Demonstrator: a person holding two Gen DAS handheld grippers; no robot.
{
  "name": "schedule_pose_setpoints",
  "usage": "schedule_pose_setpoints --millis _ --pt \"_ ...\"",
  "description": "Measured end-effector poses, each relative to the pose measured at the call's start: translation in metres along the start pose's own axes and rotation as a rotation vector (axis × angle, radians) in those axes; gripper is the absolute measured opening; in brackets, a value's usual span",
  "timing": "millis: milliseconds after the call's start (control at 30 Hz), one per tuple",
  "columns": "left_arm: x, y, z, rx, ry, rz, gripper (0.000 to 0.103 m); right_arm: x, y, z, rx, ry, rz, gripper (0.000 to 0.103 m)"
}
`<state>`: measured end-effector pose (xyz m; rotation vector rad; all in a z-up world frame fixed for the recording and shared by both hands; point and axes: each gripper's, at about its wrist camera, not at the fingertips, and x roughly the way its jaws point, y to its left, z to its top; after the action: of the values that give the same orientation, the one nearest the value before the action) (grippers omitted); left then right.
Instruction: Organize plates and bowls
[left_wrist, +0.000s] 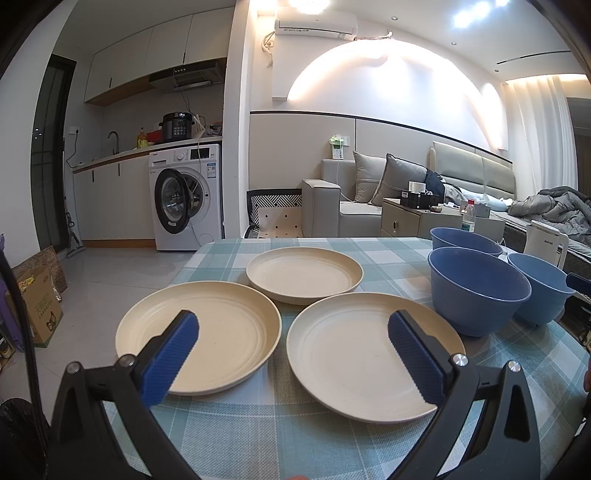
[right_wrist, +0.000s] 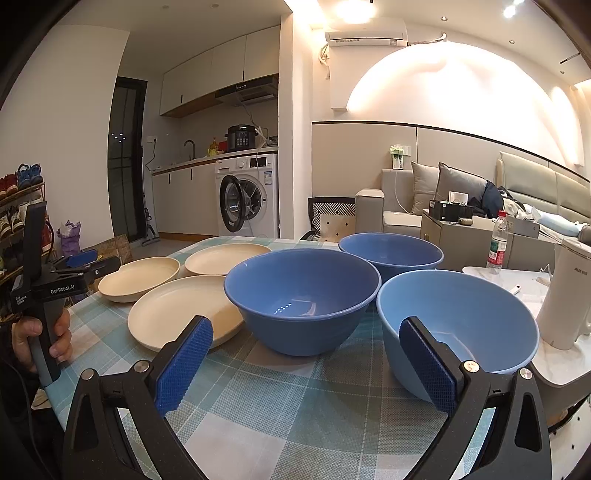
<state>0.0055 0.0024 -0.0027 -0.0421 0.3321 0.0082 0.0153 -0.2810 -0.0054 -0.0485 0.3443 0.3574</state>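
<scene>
Three cream plates lie apart on the checked tablecloth (left_wrist: 258, 435): a left plate (left_wrist: 229, 332), a right plate (left_wrist: 354, 354) and a far plate (left_wrist: 303, 275). Three blue bowls stand to their right: a near dark bowl (left_wrist: 476, 288), a far bowl (left_wrist: 461, 240) and a lighter bowl (left_wrist: 543, 288). My left gripper (left_wrist: 293, 328) hovers open above the two near plates, holding nothing. In the right wrist view my right gripper (right_wrist: 306, 338) is open and empty in front of the dark bowl (right_wrist: 303, 295) and the light bowl (right_wrist: 465, 317). The left gripper (right_wrist: 83, 260) shows there at the left, in a hand (right_wrist: 55, 339).
A white kettle (right_wrist: 569, 295) stands on a white surface (right_wrist: 517, 284) right of the bowls, with a water bottle (right_wrist: 496, 243) behind it. The table's left edge drops to the floor, where cardboard boxes (left_wrist: 40, 299) stand. A sofa (left_wrist: 354, 199) and washing machine (left_wrist: 188, 199) are beyond.
</scene>
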Motion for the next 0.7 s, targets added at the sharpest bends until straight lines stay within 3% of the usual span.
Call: schedule_pose_setpoints --millis 700 --pt "0.0006 0.0005 0.0 -0.002 0.003 -0.001 0.103 -0.0022 0.0036 0.0007 0.001 -0.001 0.002 0.103"
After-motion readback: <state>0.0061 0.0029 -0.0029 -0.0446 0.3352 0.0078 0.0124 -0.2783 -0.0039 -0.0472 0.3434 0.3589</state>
